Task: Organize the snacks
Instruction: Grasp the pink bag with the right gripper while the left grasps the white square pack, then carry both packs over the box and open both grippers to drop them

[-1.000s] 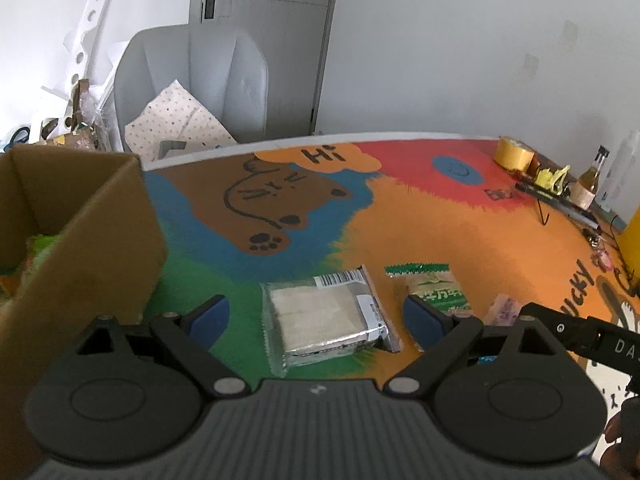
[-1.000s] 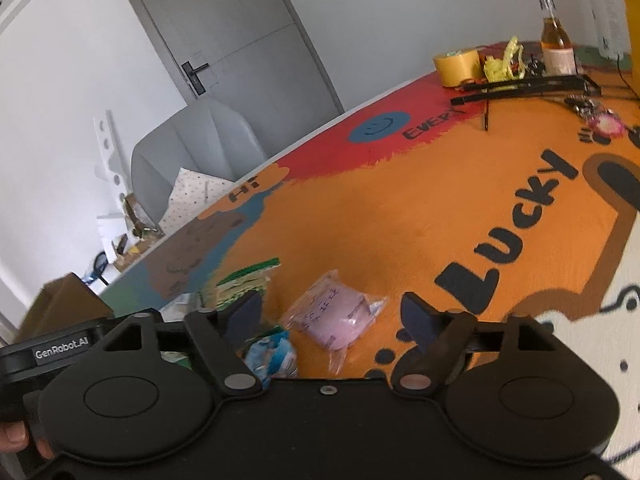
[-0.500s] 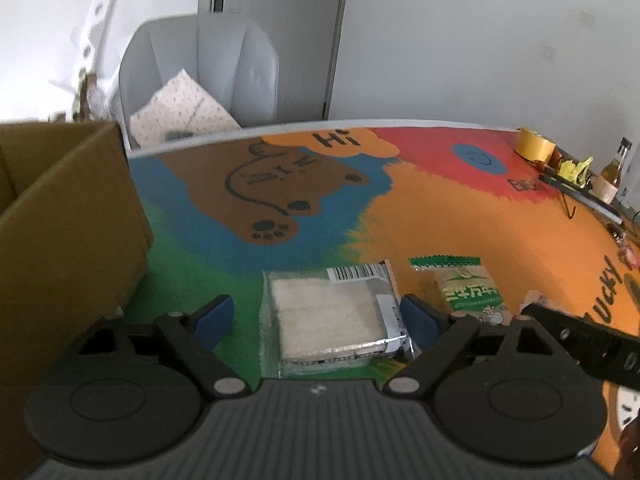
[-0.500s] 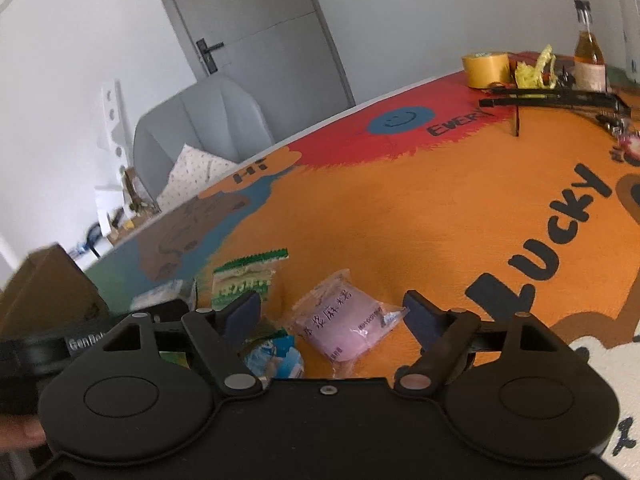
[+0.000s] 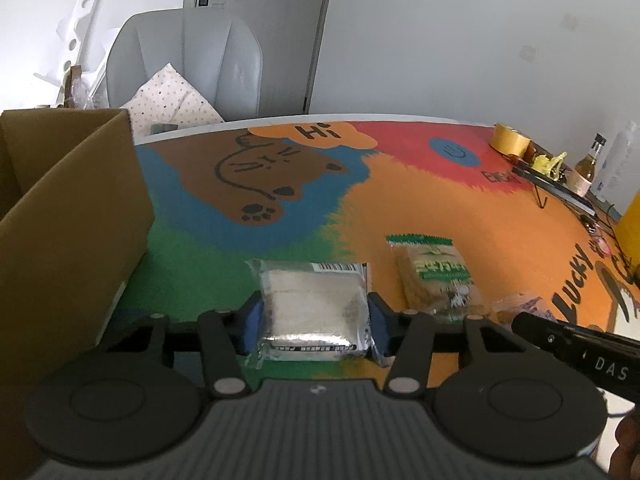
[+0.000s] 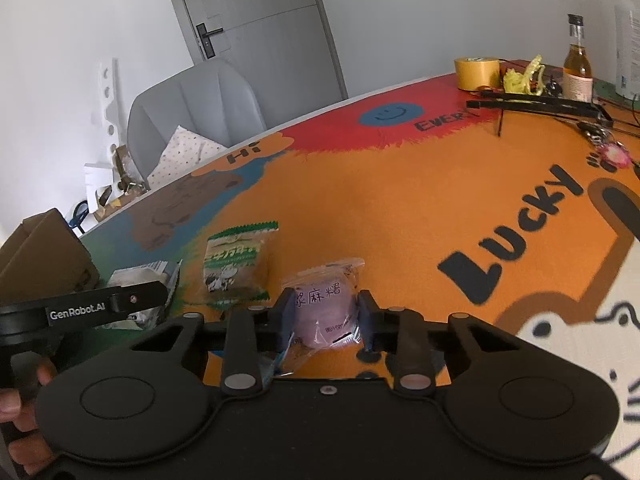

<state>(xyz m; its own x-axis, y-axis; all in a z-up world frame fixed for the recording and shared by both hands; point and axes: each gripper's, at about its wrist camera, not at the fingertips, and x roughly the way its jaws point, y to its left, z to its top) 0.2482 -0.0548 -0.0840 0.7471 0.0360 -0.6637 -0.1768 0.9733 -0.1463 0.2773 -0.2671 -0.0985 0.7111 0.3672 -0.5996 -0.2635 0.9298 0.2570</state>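
A silver-wrapped pale wafer pack (image 5: 316,300) lies on the green part of the mat. My left gripper (image 5: 315,320) is closing on it, and both blue pads touch its sides. A purple mochi pack (image 6: 324,304) in clear wrap sits on the orange area. My right gripper (image 6: 326,318) is closing on it, pads against both sides. Between the two lies a green-and-white snack pack (image 5: 434,272). A scrap of blue wrapper (image 6: 276,360) shows under the right gripper's left finger. The open cardboard box (image 5: 72,240) stands at the left.
At the mat's far right are a yellow tape roll (image 6: 476,72), a small amber bottle (image 6: 578,68), a black stand (image 6: 540,104) and cables. A grey chair (image 5: 184,68) with a dotted cushion stands behind the table. A person's hand (image 6: 24,400) holds the left gripper.
Both grippers have gone from wide open to closed around their packs: the left on the silver wafer pack, the right on the purple mochi pack. Neither hand has shifted much.
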